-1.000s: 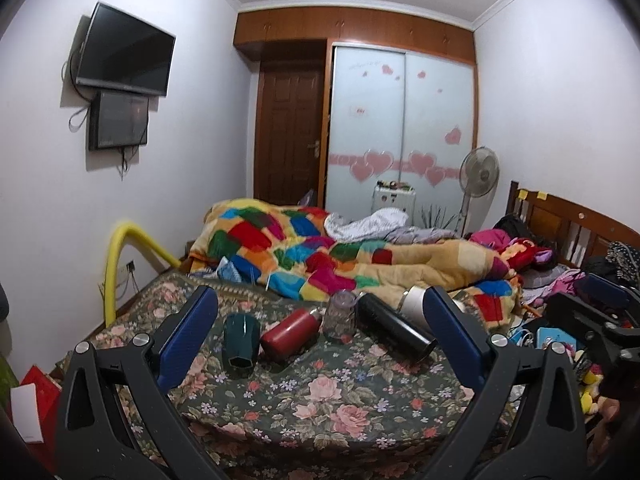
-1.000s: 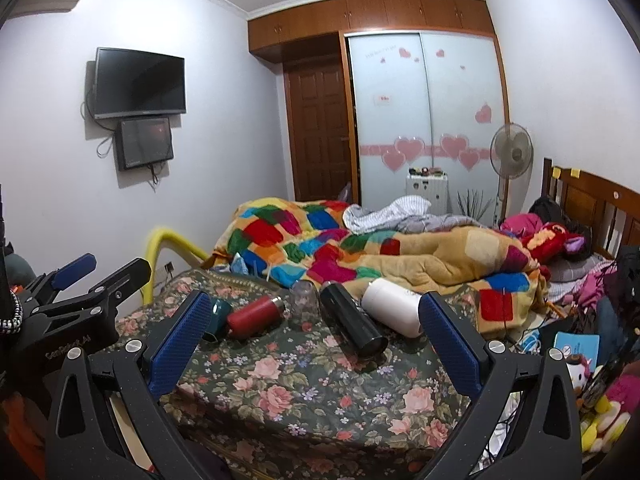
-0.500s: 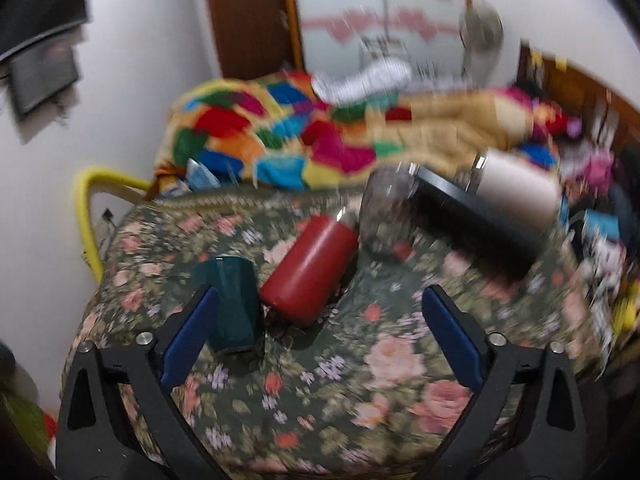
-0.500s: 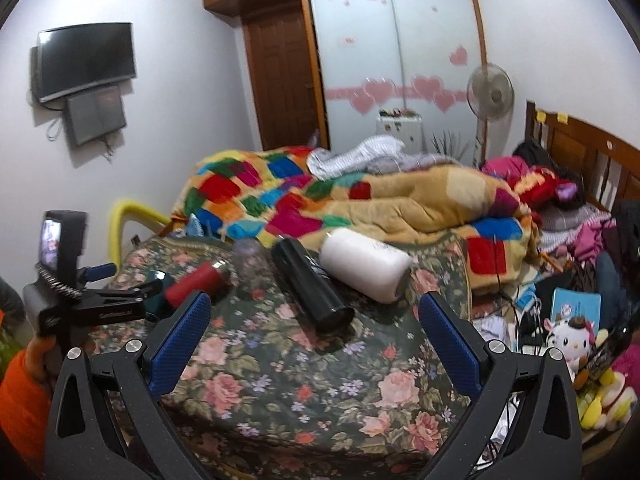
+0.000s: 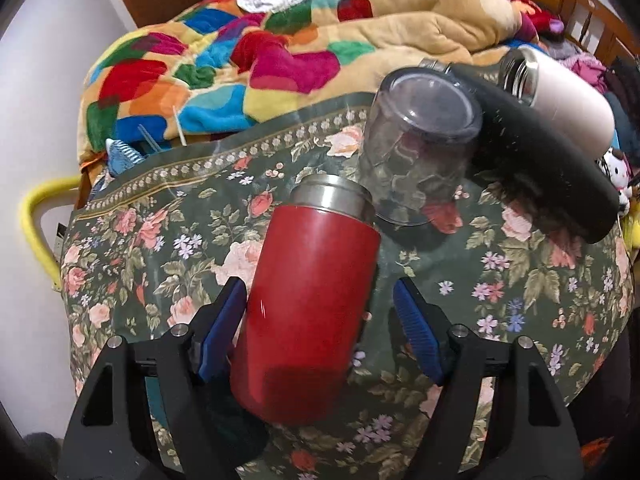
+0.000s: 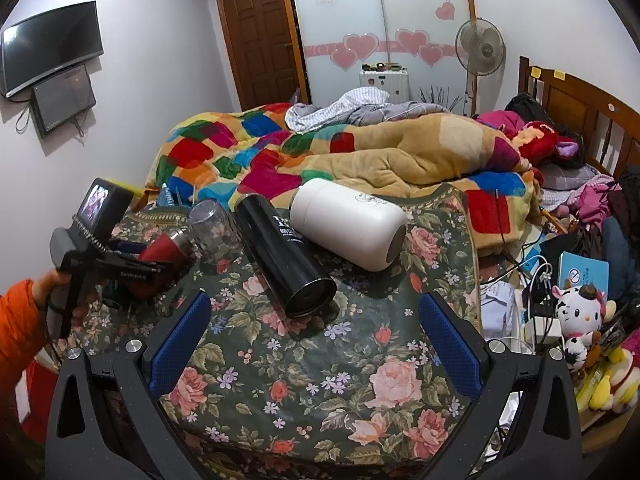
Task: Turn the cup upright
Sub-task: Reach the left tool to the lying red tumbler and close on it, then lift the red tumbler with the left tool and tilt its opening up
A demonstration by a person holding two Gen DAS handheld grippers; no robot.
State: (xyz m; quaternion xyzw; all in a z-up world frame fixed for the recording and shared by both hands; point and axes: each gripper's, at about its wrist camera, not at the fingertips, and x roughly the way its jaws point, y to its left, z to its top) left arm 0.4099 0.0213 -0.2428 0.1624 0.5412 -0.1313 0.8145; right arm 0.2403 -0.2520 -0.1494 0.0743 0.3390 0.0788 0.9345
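A red cup with a steel rim lies on its side on the flowered cloth. My left gripper is open around it: the left pad is close to its side, the right pad stands a little apart. In the right wrist view the left gripper sits over the red cup. A clear cup stands upside down behind it. A black cup and a white cup lie on their sides. My right gripper is open and empty, in front of the black cup.
A dark teal cup is mostly hidden behind my left finger. A patchwork blanket is piled behind the cloth. Cables, a box and plush toys crowd the right side. A yellow tube runs along the left wall.
My left gripper has come down and forward over the red cup, and its jaws have narrowed around it. My right gripper has moved closer to the black cup.
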